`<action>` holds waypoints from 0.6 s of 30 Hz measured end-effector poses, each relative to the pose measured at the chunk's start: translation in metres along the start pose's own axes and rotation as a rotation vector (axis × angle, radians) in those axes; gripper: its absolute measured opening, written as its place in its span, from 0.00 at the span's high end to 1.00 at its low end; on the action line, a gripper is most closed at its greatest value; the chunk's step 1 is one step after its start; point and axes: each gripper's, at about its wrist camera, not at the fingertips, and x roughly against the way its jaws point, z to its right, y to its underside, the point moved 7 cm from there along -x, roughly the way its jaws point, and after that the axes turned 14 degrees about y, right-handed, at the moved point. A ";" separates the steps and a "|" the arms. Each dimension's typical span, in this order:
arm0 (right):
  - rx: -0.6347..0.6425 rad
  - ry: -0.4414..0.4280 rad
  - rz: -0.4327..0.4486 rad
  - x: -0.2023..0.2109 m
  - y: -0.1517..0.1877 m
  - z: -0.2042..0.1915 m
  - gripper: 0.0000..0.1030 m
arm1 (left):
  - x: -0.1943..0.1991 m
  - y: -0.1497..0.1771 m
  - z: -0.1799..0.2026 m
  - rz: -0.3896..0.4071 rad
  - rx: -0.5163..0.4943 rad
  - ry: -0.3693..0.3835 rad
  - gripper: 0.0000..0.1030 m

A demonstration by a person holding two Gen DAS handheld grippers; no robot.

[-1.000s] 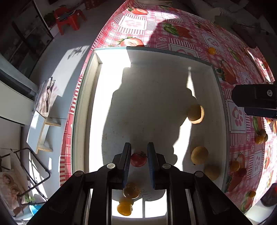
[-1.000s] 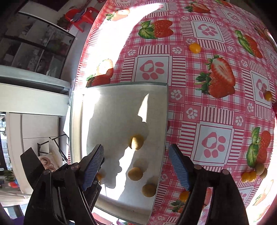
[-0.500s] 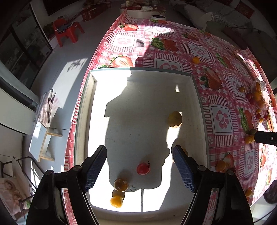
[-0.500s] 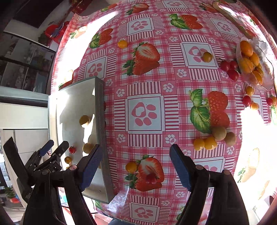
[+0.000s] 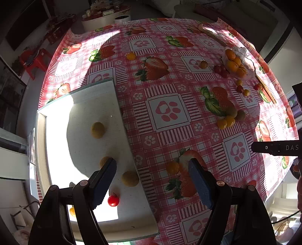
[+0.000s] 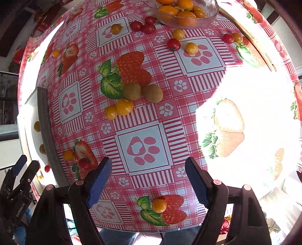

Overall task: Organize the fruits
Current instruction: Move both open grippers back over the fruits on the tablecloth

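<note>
The white tray (image 5: 56,150) holds three brownish round fruits (image 5: 97,130), a red cherry tomato (image 5: 113,200) and an orange one (image 5: 72,211). My left gripper (image 5: 152,164) is open above the tray's right rim, nothing between its fingers; an orange tomato (image 5: 172,167) lies on the cloth below. My right gripper (image 6: 149,164) is open and empty above a paw-print square. Beyond it lie two brown fruits (image 6: 132,91) and two yellow tomatoes (image 6: 124,106). A yellow tomato (image 6: 159,205) sits near the table's front edge. The left gripper (image 6: 28,165) shows at the lower left.
A glass bowl (image 6: 211,11) of orange fruit stands at the far side, with red cherry tomatoes (image 6: 142,26) and yellow ones (image 6: 191,48) scattered near it. An orange (image 6: 68,155) and a red tomato (image 6: 84,163) lie beside the tray's rim (image 6: 45,122). Strong glare covers the table's right part.
My left gripper opened, left the red tomato in the tray and moved right to the tray's rim. My right gripper swept right from over the tray to the loose fruit.
</note>
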 end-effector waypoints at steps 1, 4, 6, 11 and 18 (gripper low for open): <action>-0.008 0.006 0.001 -0.001 0.000 0.005 0.20 | -0.005 -0.002 0.007 -0.007 -0.013 0.007 0.23; -0.019 0.014 0.003 -0.005 -0.002 0.018 0.20 | -0.020 -0.009 0.027 -0.028 -0.049 0.018 0.23; -0.016 0.018 0.010 -0.006 -0.005 0.025 0.20 | -0.031 -0.013 0.038 -0.044 -0.071 0.023 0.23; 0.001 0.011 0.033 -0.007 -0.021 0.031 0.20 | -0.057 -0.022 0.059 -0.070 -0.105 0.031 0.23; 0.071 -0.029 0.051 -0.014 -0.048 0.014 0.37 | -0.085 -0.034 0.074 -0.086 -0.119 0.044 0.29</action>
